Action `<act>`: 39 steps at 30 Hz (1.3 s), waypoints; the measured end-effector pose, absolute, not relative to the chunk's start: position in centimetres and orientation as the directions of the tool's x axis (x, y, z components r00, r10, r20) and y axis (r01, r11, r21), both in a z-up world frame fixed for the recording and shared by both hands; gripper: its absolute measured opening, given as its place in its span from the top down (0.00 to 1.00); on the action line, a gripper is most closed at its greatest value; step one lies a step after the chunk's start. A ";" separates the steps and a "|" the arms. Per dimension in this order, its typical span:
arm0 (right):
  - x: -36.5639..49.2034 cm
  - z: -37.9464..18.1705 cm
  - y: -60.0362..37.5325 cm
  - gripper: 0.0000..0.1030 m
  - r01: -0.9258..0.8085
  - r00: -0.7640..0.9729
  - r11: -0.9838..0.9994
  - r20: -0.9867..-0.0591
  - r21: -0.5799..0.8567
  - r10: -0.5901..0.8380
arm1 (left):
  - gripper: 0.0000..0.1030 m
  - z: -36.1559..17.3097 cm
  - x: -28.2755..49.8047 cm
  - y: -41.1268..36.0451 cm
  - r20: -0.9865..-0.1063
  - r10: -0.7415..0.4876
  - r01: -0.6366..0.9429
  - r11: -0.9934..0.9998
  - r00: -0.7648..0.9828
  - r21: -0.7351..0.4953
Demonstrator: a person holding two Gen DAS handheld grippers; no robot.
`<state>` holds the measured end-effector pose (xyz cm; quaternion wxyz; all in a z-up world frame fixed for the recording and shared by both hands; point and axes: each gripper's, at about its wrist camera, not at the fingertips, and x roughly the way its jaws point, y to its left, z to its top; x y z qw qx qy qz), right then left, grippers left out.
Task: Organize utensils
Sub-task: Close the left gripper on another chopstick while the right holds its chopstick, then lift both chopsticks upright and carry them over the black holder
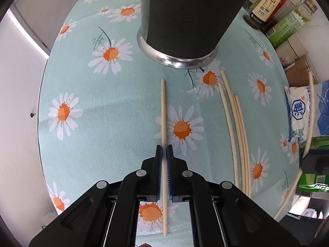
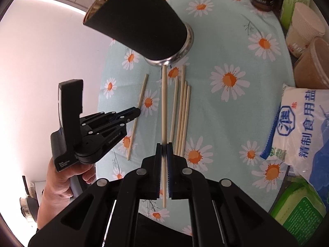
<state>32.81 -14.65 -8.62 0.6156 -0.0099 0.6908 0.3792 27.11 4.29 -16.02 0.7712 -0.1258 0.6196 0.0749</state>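
Observation:
My left gripper (image 1: 164, 146) is shut on one pale chopstick (image 1: 163, 111) that lies on the daisy tablecloth, pointing at the black utensil cup (image 1: 185, 16) with a steel base. My right gripper (image 2: 164, 144) is shut on another chopstick (image 2: 164, 103), held above the cloth with its tip near the cup (image 2: 141, 24). Several more chopsticks (image 2: 182, 111) lie side by side just right of it; they also show in the left wrist view (image 1: 236, 123). The left gripper (image 2: 138, 111) and its chopstick (image 2: 136, 115) show in the right wrist view.
Sauce bottles (image 1: 265, 6) and jars stand at the back right. A salt bag (image 2: 304, 127) and a green pack (image 2: 300, 210) lie along the right edge. Paper tubs (image 2: 306, 30) stand behind them. The table edge (image 1: 44, 107) runs close on the left.

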 end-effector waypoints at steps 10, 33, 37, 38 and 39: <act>31.3 -9.3 -11.7 0.94 -0.510 -0.184 0.741 -0.897 0.437 0.402 | 0.96 -13.5 22.9 5.2 -0.931 -0.108 -0.247 0.948 0.348 -0.202; 29.1 -2.1 -8.3 0.94 -0.511 0.099 0.777 -0.873 0.368 0.478 | 0.96 -4.0 21.1 9.1 -0.714 -0.345 0.005 0.902 0.609 -0.432; 30.2 0.0 -7.6 0.94 -0.540 0.159 0.760 -0.843 0.361 0.514 | 0.96 -2.0 22.2 9.9 -0.675 -0.343 0.022 0.900 0.654 -0.435; 30.7 0.5 -7.4 0.94 -0.545 0.185 0.762 -0.836 0.351 0.517 | 0.96 -1.6 22.5 10.1 -0.665 -0.345 0.023 0.896 0.662 -0.443; 30.8 0.9 -7.4 0.94 -0.547 0.200 0.763 -0.831 0.345 0.519 | 0.96 -1.2 22.9 10.3 -0.659 -0.345 0.024 0.896 0.669 -0.444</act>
